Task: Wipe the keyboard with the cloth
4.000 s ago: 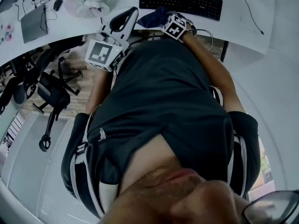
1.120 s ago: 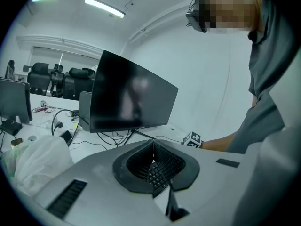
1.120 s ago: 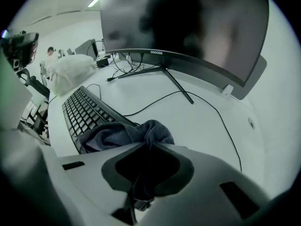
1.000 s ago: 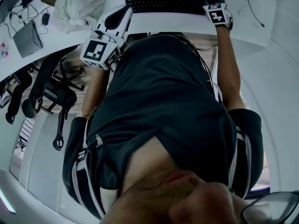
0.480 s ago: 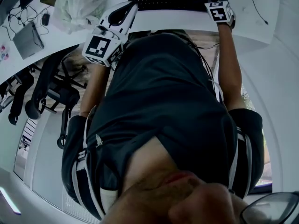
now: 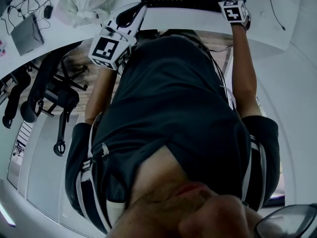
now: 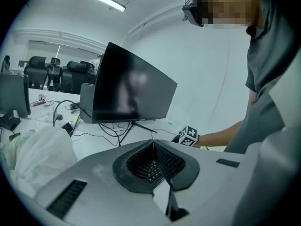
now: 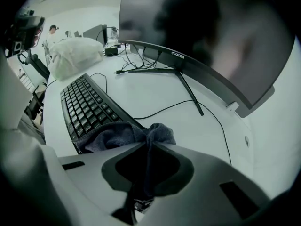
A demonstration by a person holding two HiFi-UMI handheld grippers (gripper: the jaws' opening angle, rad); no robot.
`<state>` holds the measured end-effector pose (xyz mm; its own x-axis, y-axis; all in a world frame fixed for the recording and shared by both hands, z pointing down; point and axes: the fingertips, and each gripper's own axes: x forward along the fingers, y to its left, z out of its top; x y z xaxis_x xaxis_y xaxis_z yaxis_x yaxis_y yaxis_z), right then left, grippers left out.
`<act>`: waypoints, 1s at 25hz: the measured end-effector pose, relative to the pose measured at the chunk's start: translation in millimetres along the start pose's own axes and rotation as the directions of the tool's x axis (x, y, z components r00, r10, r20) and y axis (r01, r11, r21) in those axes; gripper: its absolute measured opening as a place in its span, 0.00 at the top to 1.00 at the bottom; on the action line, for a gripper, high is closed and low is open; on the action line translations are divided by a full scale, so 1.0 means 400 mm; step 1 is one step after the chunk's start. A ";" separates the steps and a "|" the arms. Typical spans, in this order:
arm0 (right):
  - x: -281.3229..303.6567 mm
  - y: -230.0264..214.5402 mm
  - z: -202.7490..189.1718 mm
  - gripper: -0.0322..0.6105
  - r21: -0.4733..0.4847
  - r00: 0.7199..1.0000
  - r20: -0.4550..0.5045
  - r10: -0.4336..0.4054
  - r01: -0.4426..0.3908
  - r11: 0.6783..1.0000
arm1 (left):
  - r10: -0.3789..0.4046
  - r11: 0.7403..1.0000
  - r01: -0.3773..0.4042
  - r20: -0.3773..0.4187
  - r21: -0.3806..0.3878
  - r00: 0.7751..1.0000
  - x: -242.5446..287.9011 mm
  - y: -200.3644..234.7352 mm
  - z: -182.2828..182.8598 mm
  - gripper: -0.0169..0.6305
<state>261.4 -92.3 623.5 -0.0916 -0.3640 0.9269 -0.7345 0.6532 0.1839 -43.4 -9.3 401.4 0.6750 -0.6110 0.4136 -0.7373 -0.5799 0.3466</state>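
Right claw [image 8: 143, 147]: nearly shut, pinched on the cloth [image 8: 117, 133]. A fold is gripped between the jaws and the rest is bunched ahead of them. The cloth is draped on the right-end keys of the keyboard [image 8: 84, 107], touching them.

Left claw [image 7: 153, 159]: tips together, nothing held. It is held off the keyboard's near left corner, above the surface [image 8: 155, 98] edge and clear of the keys.

Further out: the monitor [image 8: 211, 46] stands behind the keyboard and a white bag [image 8: 75, 55] lies beyond its left end. A cable is trailed across the surface behind its right end.

Step, as judged: wiping is under way, and a stroke looks run out at the right end. The keys to the left of the cloth are left uncovered.

Next move, as judged: the cloth should be dragged back toward the left end with the pinch kept. Pressure should be light and even so the bunch is spread over the rows and not snagged on key edges. The keyboard is not braced, so sliding is a risk; it could be steadied with the left claw.

Versus earlier: four seconds back, the cloth and right claw were at the near edge toward the keyboard's left end. They are now seen at the right end, and that spot has been kept over the last second. The left claw is seen at about the same corner throughout.
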 end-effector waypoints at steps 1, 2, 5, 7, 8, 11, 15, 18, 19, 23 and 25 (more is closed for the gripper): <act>-0.003 0.005 0.007 0.88 -0.002 1.000 0.002 0.000 0.000 1.000 | 0.005 1.000 -0.005 -0.001 -0.004 1.000 -0.004 0.000 -0.006 0.97; -0.004 0.010 0.011 0.88 -0.004 1.000 0.004 0.002 -0.002 1.000 | 0.009 1.000 -0.009 -0.001 -0.006 1.000 -0.008 0.000 -0.011 0.96; 0.003 0.019 0.020 0.88 -0.025 1.000 0.007 0.003 -0.003 1.000 | 0.012 1.000 -0.012 0.001 -0.007 1.000 -0.019 -0.006 -0.024 0.97; 0.009 0.032 0.031 0.88 -0.038 1.000 0.021 0.011 -0.011 0.999 | 0.013 1.000 -0.013 -0.003 -0.009 1.000 -0.023 -0.010 -0.035 0.97; 0.010 0.042 0.038 0.88 -0.040 0.999 0.032 0.020 -0.019 0.999 | 0.013 1.000 -0.013 -0.004 -0.008 1.000 -0.025 -0.013 -0.038 0.97; 0.010 0.063 0.064 0.88 -0.056 0.998 0.053 0.023 -0.020 0.998 | 0.016 1.000 -0.016 0.001 -0.013 1.000 -0.023 -0.015 -0.043 0.96; 0.013 0.065 0.077 0.88 -0.021 0.996 0.082 0.028 -0.026 0.999 | 0.007 1.000 -0.007 -0.012 -0.020 1.000 -0.014 -0.021 -0.058 0.97; 0.007 0.068 0.083 0.88 -0.016 0.995 0.094 0.026 -0.024 1.000 | -0.005 1.000 0.005 -0.021 -0.010 1.000 -0.006 -0.030 -0.065 0.96; 0.008 0.067 0.083 0.88 -0.020 0.995 0.096 0.024 -0.022 1.000 | -0.006 1.000 0.005 -0.019 -0.010 1.000 -0.005 -0.032 -0.064 0.97; -0.003 0.060 0.083 0.88 0.014 0.994 0.108 0.027 -0.028 1.000 | -0.006 1.000 0.006 -0.009 -0.006 1.000 -0.004 -0.048 -0.058 0.96; -0.002 0.066 0.081 0.88 0.002 0.994 0.107 0.022 -0.022 1.000 | -0.004 1.000 0.003 -0.011 -0.010 1.000 -0.008 -0.051 -0.063 0.96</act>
<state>220.4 -96.6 617.0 -0.1791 -0.4191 0.8901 -0.7340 0.6594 0.1627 -31.3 18.3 414.3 0.6773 -0.6031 0.4214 -0.7352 -0.5764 0.3568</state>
